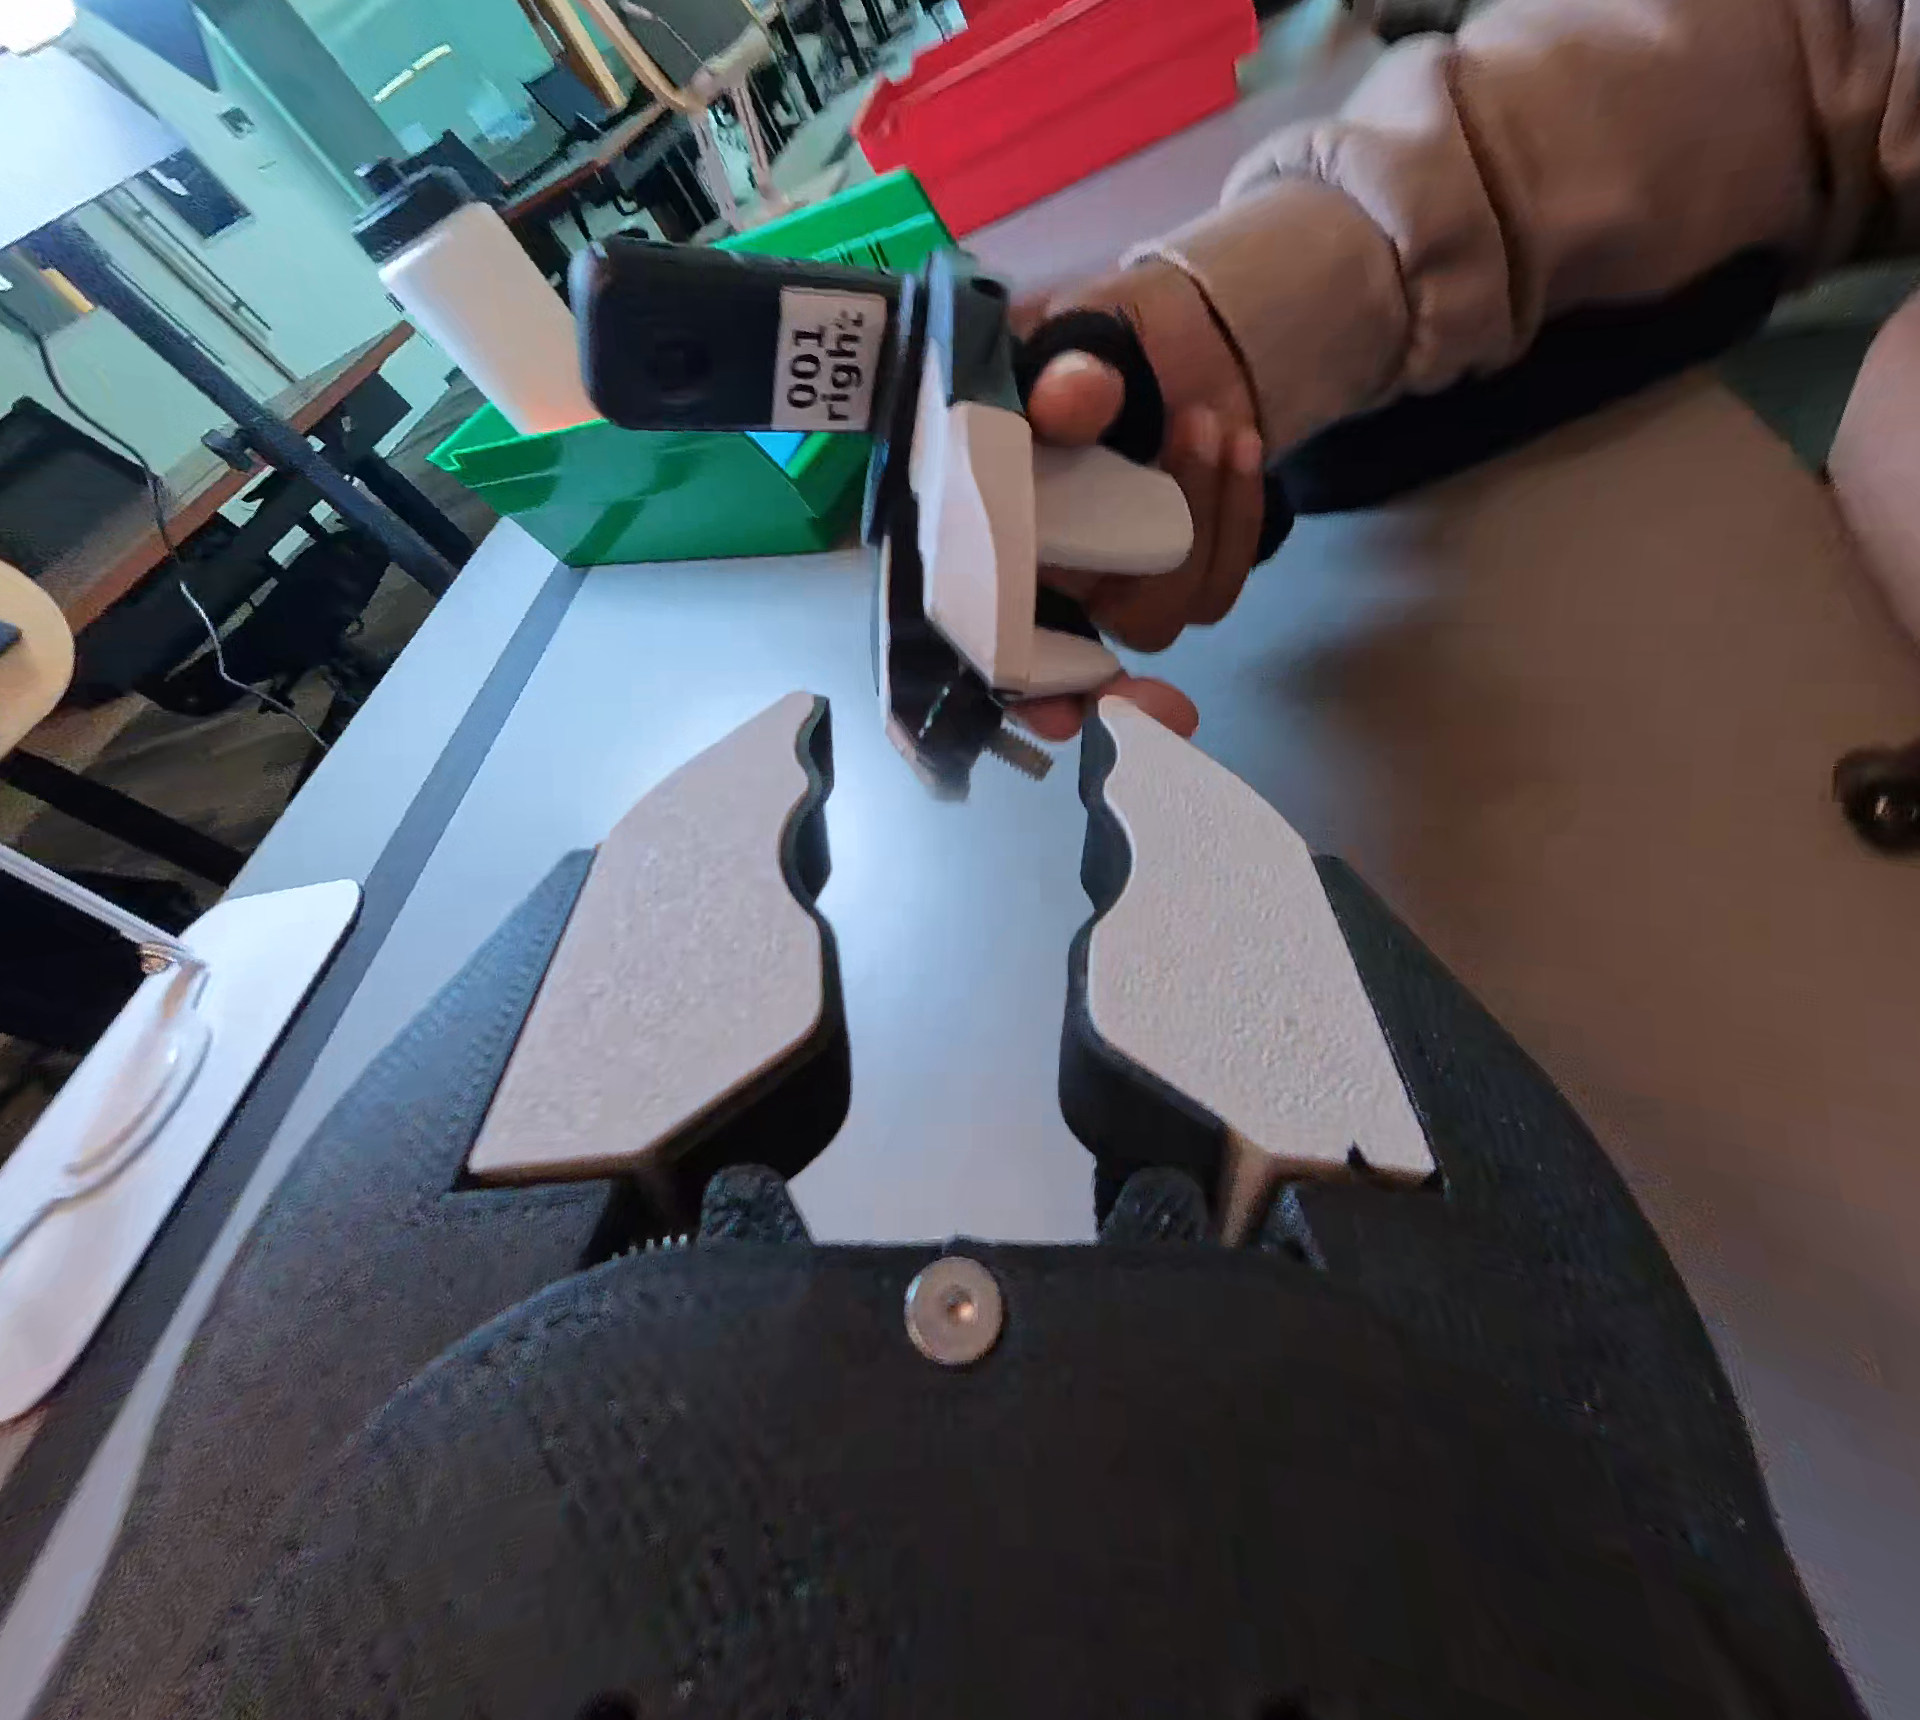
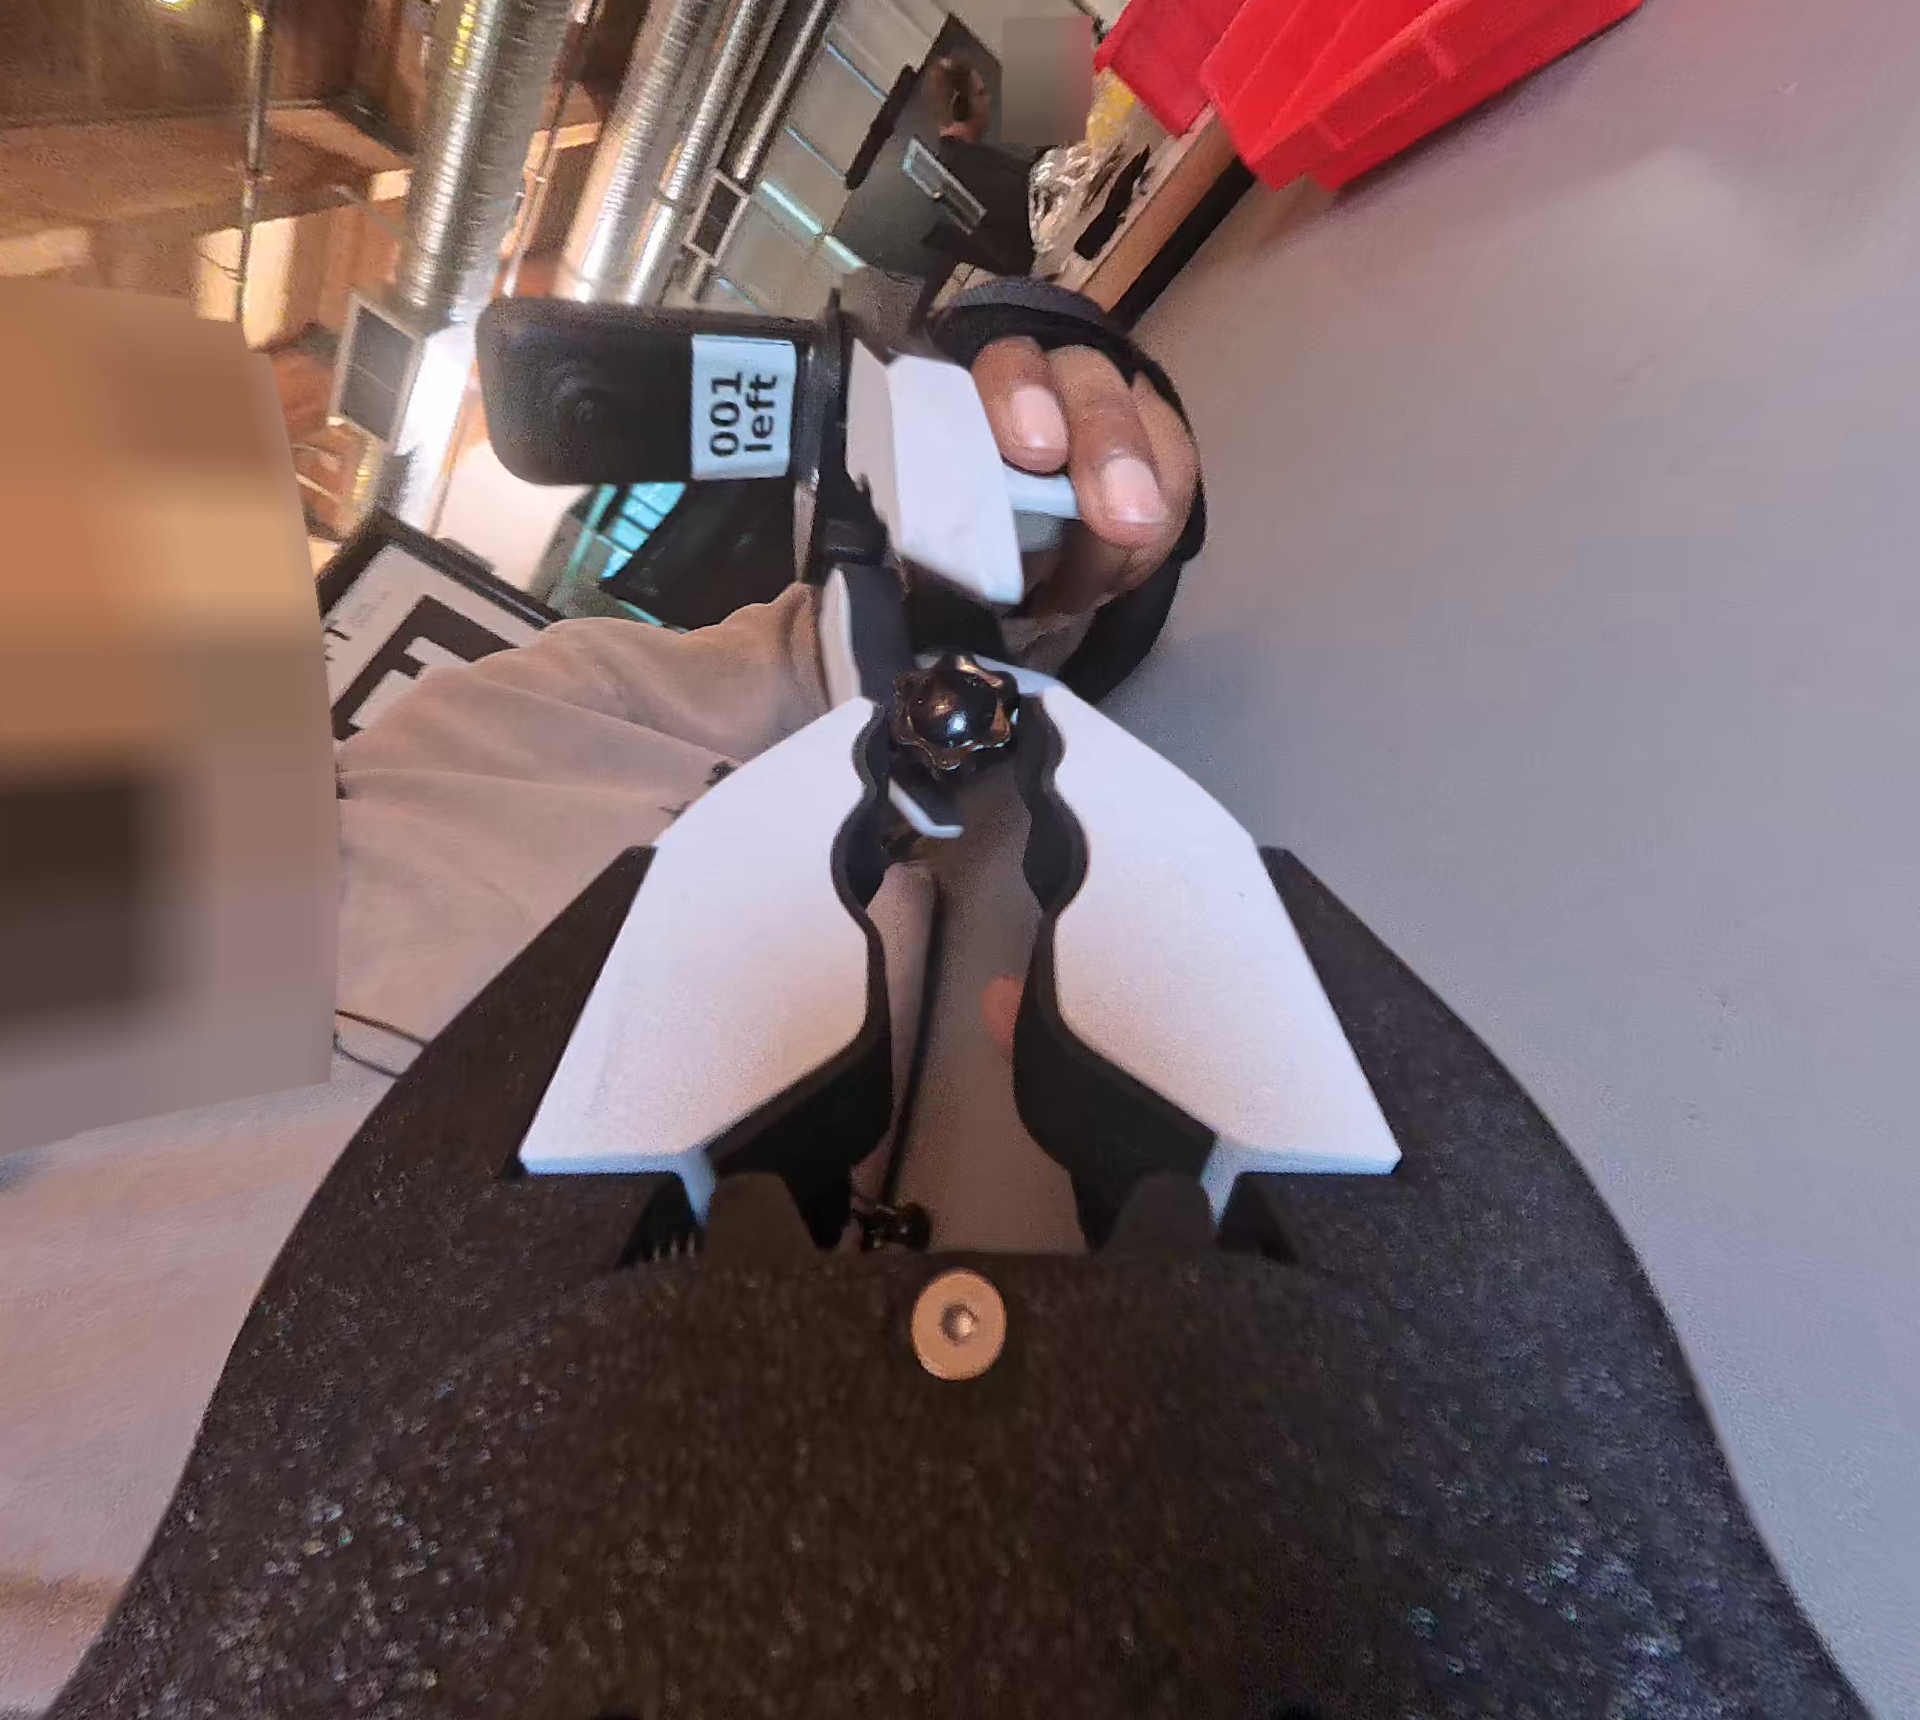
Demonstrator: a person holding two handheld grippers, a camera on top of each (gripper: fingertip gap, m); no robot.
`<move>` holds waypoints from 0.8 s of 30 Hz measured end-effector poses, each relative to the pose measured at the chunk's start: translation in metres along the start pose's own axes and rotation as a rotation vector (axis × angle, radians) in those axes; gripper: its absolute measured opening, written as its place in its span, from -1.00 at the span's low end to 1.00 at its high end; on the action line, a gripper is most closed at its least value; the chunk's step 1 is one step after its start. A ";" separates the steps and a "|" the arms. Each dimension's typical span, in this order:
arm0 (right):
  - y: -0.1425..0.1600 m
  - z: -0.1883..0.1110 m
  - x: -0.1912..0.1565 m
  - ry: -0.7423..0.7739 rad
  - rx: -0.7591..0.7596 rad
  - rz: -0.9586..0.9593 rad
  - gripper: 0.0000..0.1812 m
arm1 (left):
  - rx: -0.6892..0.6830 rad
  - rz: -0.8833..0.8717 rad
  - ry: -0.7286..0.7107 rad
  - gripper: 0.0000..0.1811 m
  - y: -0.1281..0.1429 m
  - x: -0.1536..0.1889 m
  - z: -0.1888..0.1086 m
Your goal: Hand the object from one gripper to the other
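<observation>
The left gripper (image 1: pixel 961 720), a black textured body with two white wavy-edged fingers, has its jaws released and spread wide above the pale grey bench (image 1: pixel 675 631); nothing is held in them. The right gripper (image 1: pixel 948 764), of the same build and carried by a person's hand (image 1: pixel 1164 465) in a beige sleeve, points steeply down, so its tips come in between and just beyond the left fingertips.

In the right wrist view, the right gripper (image 2: pixel 951 712) has its jaws clenched on a small black lobed knob (image 2: pixel 951 725) with a glossy domed centre; the knob sits right at the fingertips, held in the air above the bench (image 2: pixel 1558 631). In the left wrist view, only a short threaded metal stud (image 1: pixel 1023 761) of that knob sticks out sideways from the right tips; the head is hidden by the fingers there.

The left gripper (image 2: pixel 914 797) is seen edge-on behind the knob, gripped by the other hand (image 2: pixel 1101 465) through a black strap; one of its white fingers runs just beside the knob, and whether it touches cannot be told.

A green plastic bin (image 1: pixel 675 496) stands farther along the bench with a white bottle with a black lid (image 1: pixel 478 320) beyond it; stacked red plastic bins (image 1: pixel 1081 81) lie farther back.
</observation>
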State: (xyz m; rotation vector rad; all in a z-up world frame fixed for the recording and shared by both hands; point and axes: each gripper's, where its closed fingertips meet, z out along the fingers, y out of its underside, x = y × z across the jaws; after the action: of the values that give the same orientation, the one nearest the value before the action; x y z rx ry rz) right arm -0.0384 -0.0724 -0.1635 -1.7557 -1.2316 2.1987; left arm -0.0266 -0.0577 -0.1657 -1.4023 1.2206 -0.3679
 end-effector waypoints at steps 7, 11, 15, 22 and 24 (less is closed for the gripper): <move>0.002 0.001 0.005 0.029 -0.010 0.048 -0.74 | -0.091 0.130 -0.011 -0.71 0.014 0.006 0.004; -0.020 -0.010 0.010 0.147 0.095 -0.156 -0.58 | -0.076 -0.071 -0.007 -0.71 0.013 -0.004 0.004; -0.042 -0.031 0.001 0.351 0.161 -0.660 -0.48 | 0.018 -0.528 0.106 -0.72 0.008 -0.015 -0.001; -0.021 -0.018 0.022 0.752 -0.122 -1.441 -0.53 | 0.205 -1.264 0.325 -0.72 0.010 -0.028 -0.003; -0.021 -0.014 0.023 0.817 -0.143 -1.535 -0.55 | 0.189 -1.311 0.371 -0.72 0.011 -0.021 0.000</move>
State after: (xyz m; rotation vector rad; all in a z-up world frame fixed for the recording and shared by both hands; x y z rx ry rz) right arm -0.0434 -0.0392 -0.1694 -0.8208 -1.5568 0.4762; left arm -0.0400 -0.0381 -0.1665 -1.8486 0.3331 -1.6401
